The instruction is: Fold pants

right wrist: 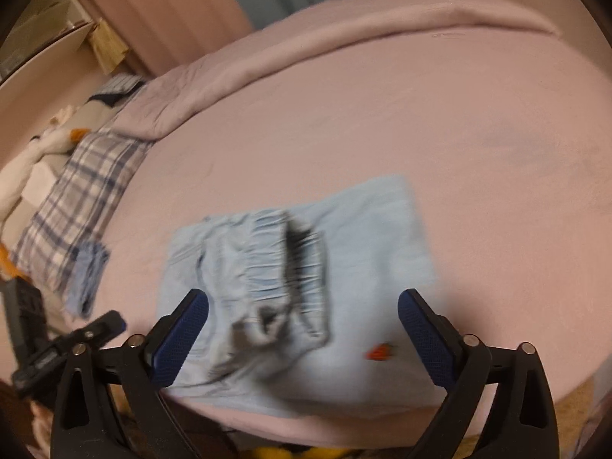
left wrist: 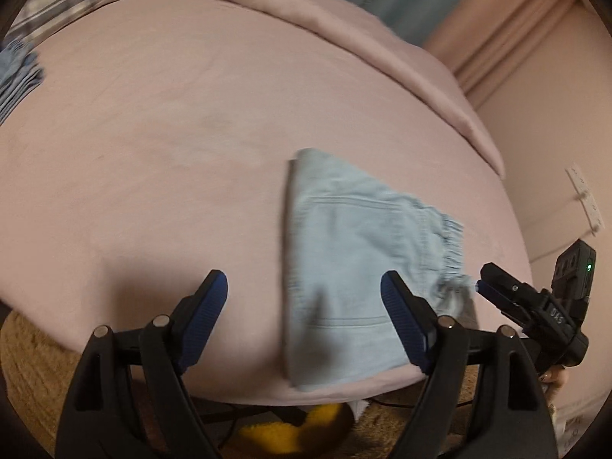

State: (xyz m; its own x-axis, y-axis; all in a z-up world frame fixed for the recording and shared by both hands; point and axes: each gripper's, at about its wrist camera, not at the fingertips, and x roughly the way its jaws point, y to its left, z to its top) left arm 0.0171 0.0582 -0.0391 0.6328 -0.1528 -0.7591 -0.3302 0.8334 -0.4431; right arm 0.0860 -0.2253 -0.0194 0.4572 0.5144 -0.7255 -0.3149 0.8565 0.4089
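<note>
We see the pale blue pants (right wrist: 306,279) folded into a soft rectangle with a ruched waistband on the pink sheet (right wrist: 420,114); both the left gripper (left wrist: 304,287) and the right gripper (right wrist: 302,306) gape empty.

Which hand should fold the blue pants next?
Probably the right. The right hand-held gripper hangs open directly over the pants, waistband between its fingers. The left hand-held gripper is open too, but sits off their edge, mostly over the bed.

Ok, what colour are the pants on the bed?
Light blue pants, seen best in the right wrist view.
</note>
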